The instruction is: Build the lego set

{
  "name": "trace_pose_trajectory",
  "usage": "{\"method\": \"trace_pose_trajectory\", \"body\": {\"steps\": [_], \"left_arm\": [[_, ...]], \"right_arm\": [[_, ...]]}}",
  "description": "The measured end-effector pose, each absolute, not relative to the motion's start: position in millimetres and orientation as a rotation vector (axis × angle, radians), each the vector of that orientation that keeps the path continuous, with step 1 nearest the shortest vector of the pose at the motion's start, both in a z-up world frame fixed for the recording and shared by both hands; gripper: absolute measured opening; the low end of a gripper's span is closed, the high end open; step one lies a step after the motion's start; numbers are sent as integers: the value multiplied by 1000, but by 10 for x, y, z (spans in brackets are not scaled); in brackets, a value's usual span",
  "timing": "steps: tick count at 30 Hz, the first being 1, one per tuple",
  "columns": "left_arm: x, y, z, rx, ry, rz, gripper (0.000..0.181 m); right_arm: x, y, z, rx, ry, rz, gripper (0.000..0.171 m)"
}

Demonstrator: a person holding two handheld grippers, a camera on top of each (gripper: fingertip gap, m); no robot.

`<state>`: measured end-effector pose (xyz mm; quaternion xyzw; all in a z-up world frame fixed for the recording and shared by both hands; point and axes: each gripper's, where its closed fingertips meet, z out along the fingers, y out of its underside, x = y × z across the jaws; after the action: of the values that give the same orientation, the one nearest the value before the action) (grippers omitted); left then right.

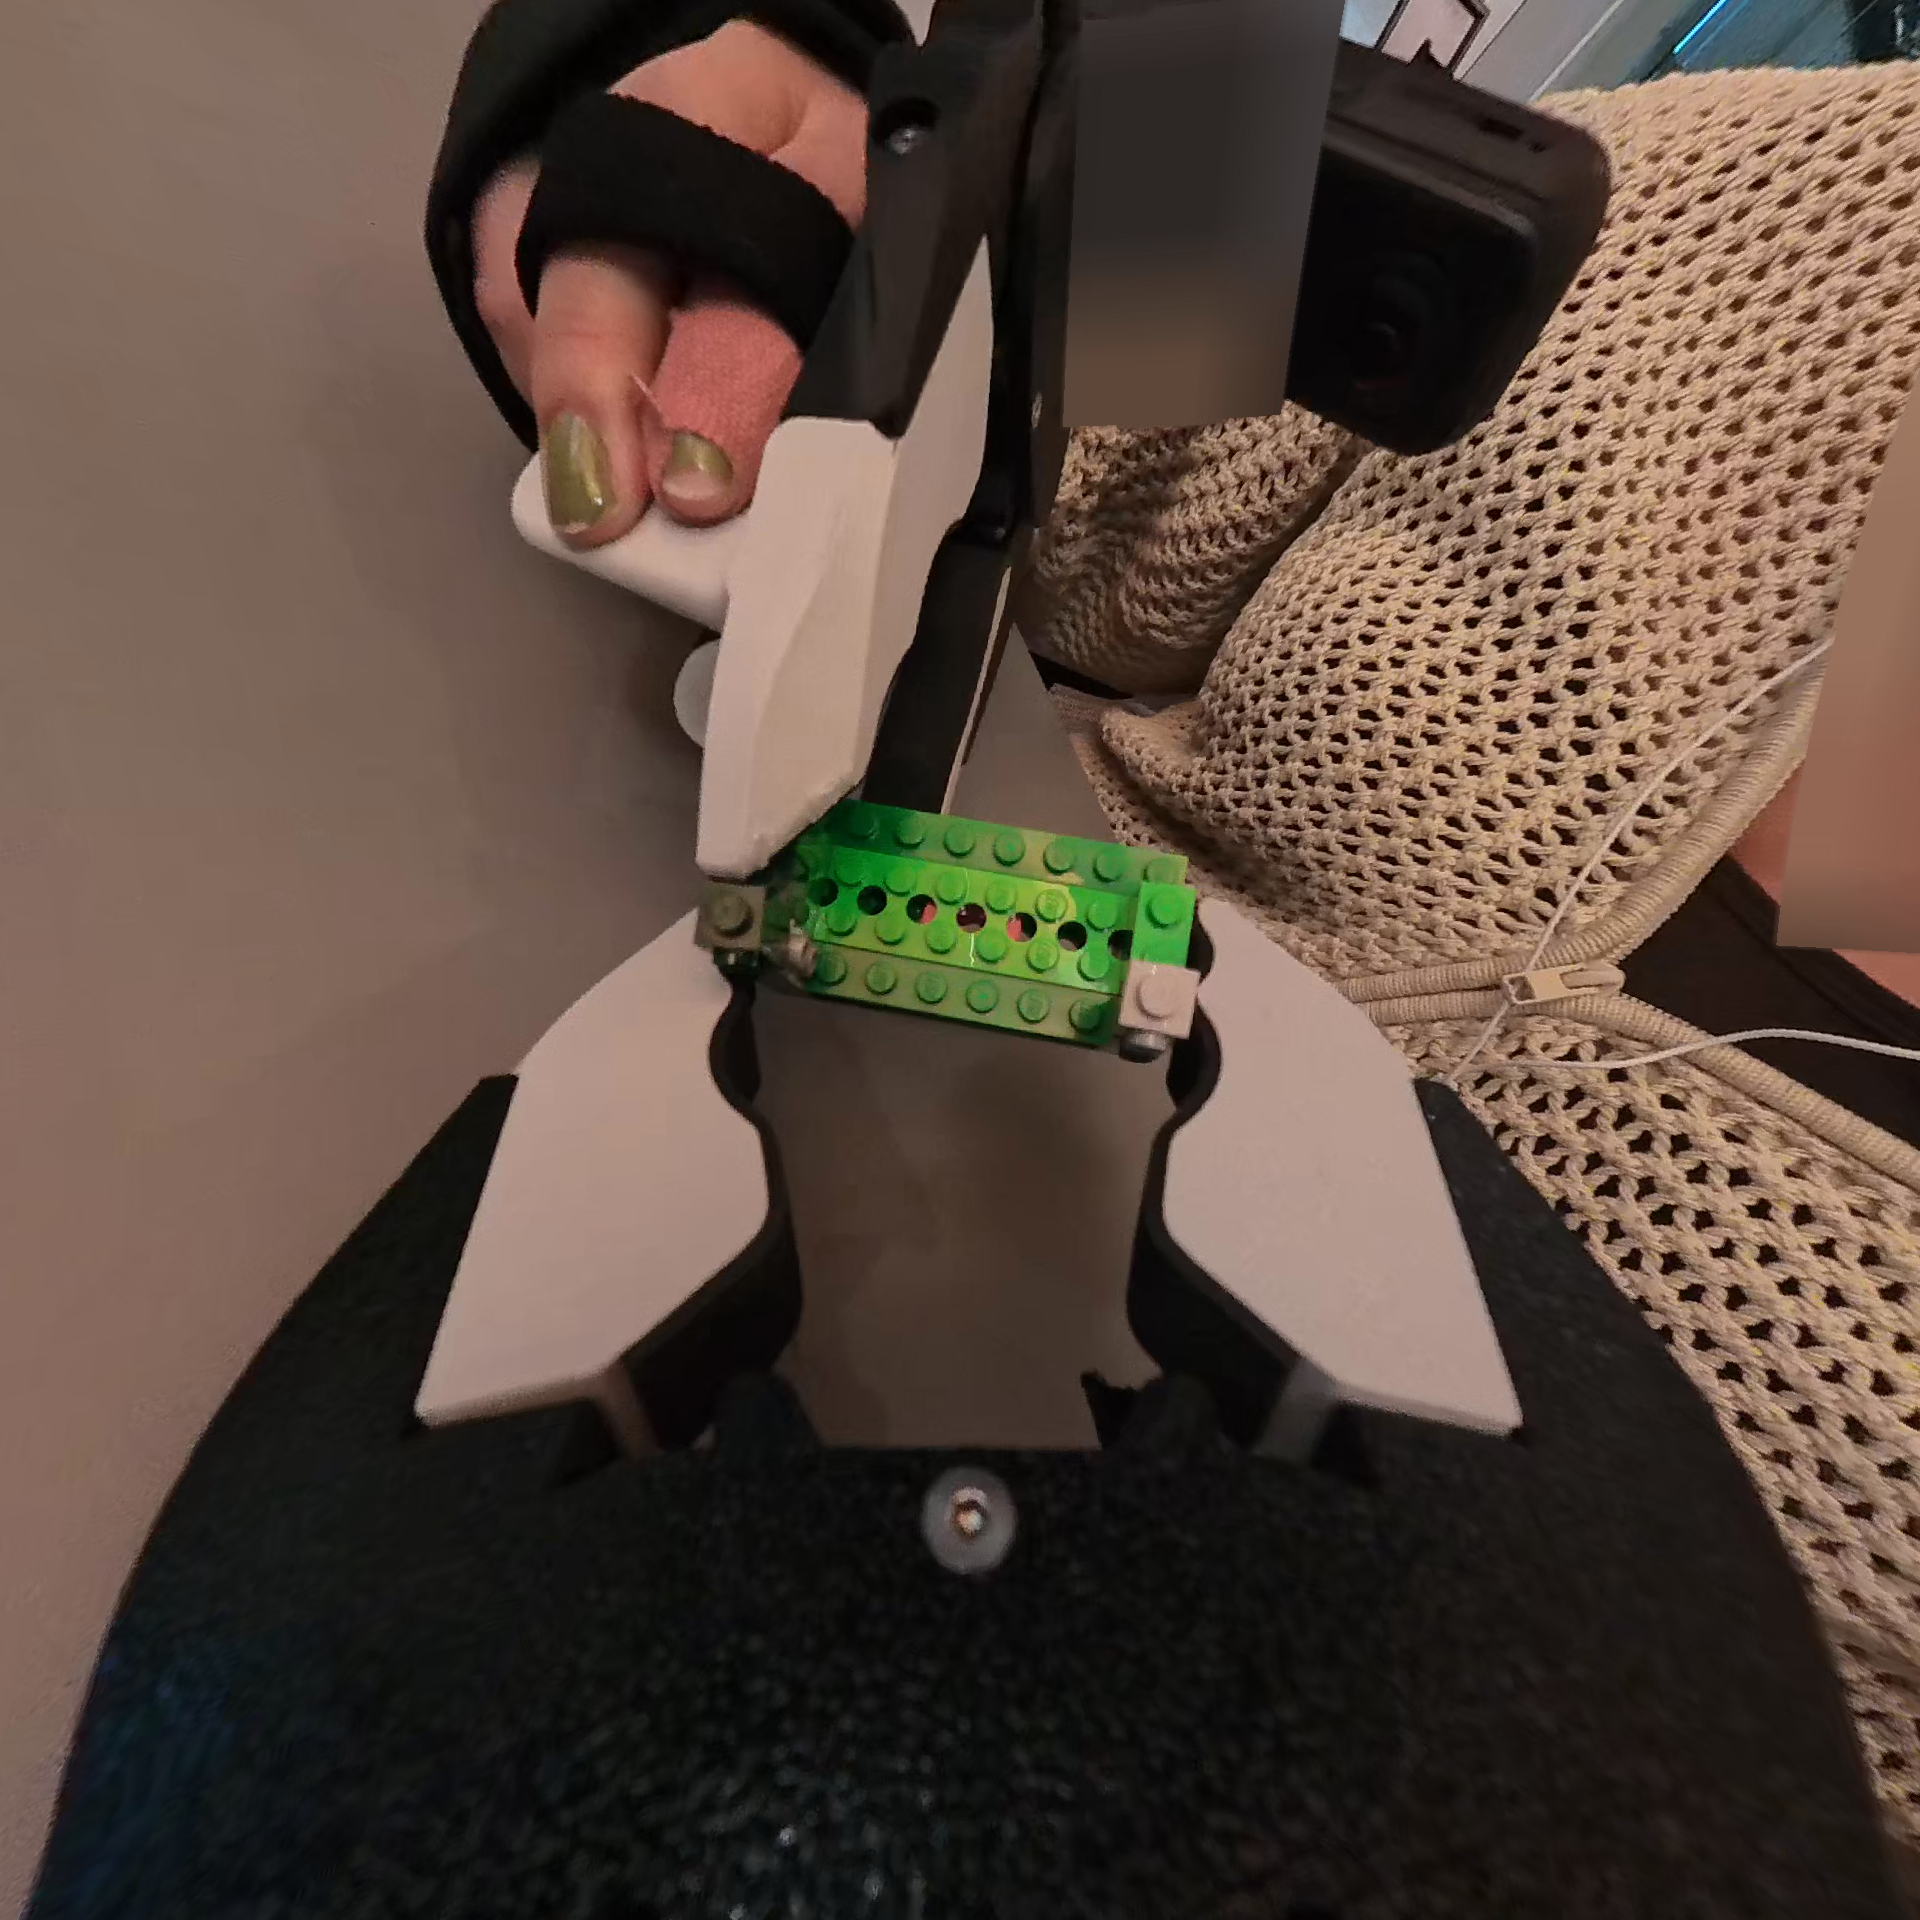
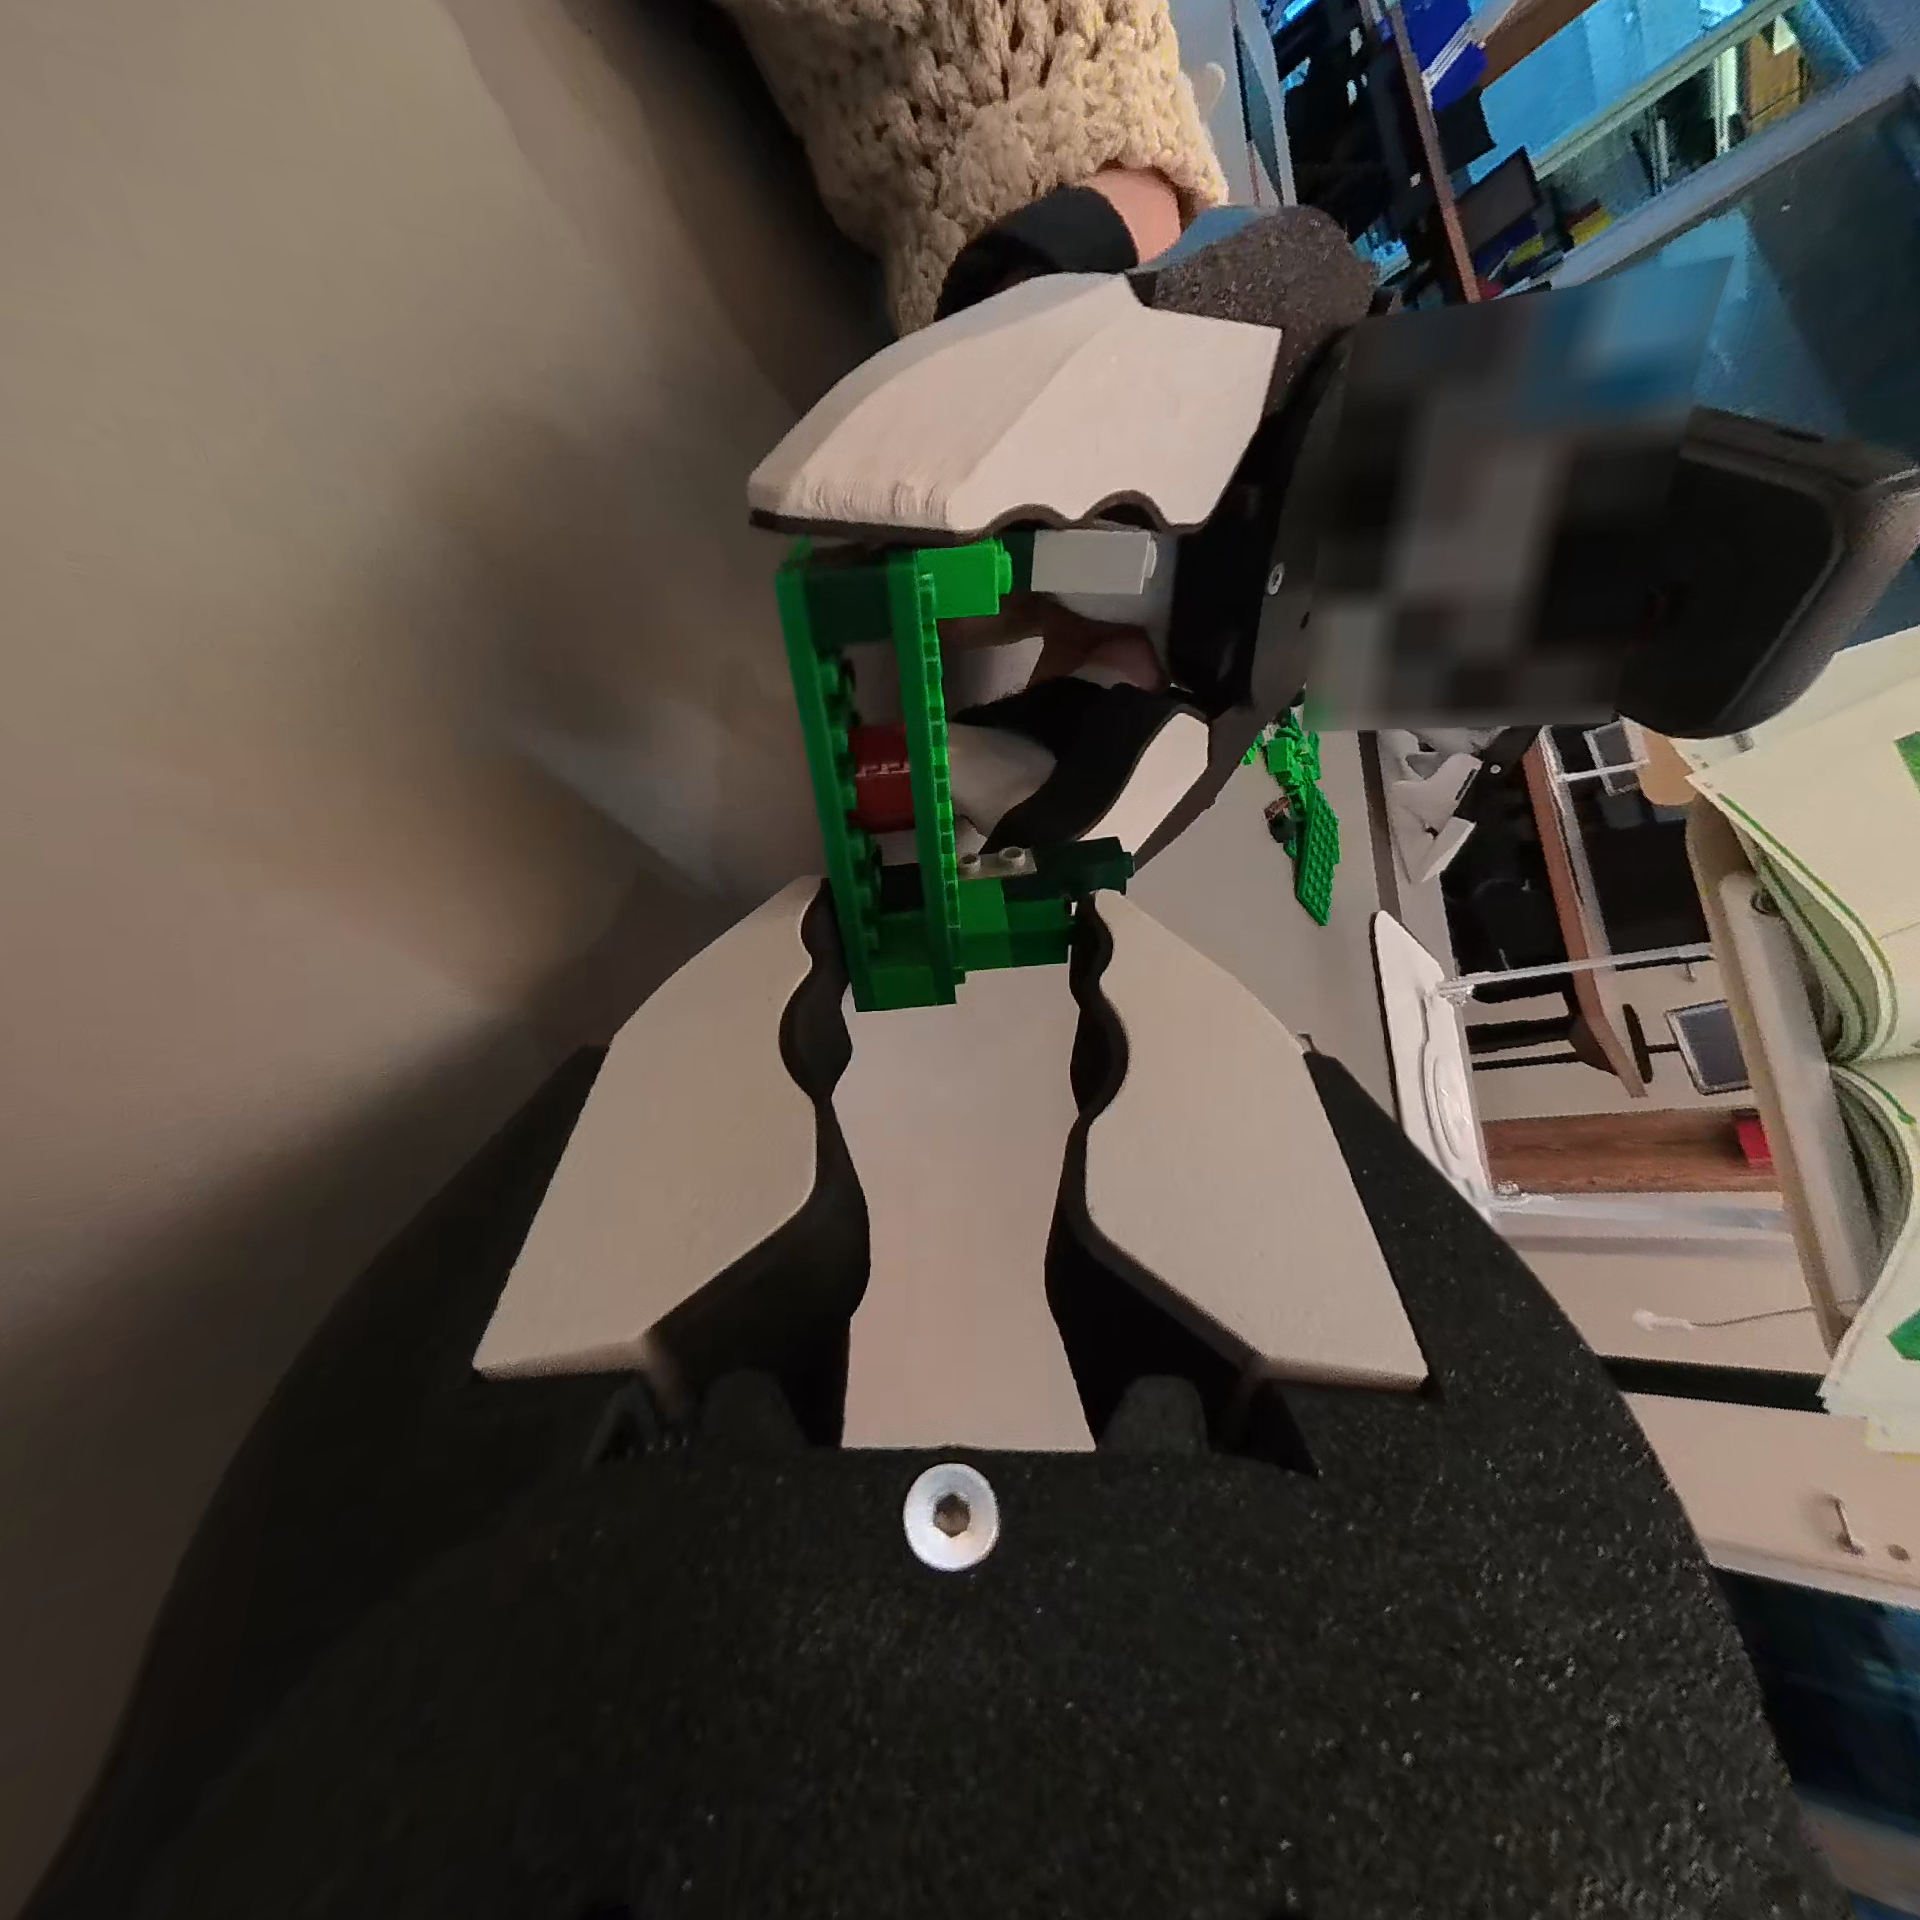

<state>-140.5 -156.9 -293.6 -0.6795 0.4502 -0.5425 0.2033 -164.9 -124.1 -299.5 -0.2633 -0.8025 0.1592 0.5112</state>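
Left tool gripping green lego assembly ends

No legible writing anywhere. Faint white marks on the red piece inside the green lego build, too small to make out. Green printed patches on the pages of the open booklet at the right edge, unreadable. Blurred patches over both claw bodies, nothing to read.
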Motion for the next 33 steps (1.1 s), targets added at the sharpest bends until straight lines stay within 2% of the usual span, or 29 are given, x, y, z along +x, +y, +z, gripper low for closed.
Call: {"method": "trace_pose_trajectory", "body": {"steps": [8, 14, 17, 23, 26, 28, 30, 33], "left_arm": [[-1401, -1608, -3030, -1929, 1332, -1440, 78], [-1410, -1510, -2953, -1902, 1266, -1425, 79], [-1487, -1342, -2989, -1930, 1237, -1249, 78], [-1776, -929, -3234, -2048, 1219, -702, 79], [-1803, -872, -3317, -2085, 1195, -629, 79], [-1786, -885, -3311, -2096, 1182, -657, 82], [-1793, -913, -3291, -2105, 1166, -684, 96], [-1880, -961, -3197, -2069, 1147, -672, 101]], "right_arm": [[-1629, -1260, -3056, -577, -1977, 297, 41], [-1662, -1210, -2971, -633, -1897, 400, 46], [-1638, -1124, -2970, -671, -1879, 412, 57], [-1548, -830, -2997, -788, -1847, 390, 57], [-1540, -765, -2986, -846, -1815, 431, 57], [-1545, -752, -2972, -871, -1790, 463, 57], [-1549, -741, -2956, -890, -1760, 492, 57], [-1545, -681, -2915, -924, -1702, 520, 57]]}}
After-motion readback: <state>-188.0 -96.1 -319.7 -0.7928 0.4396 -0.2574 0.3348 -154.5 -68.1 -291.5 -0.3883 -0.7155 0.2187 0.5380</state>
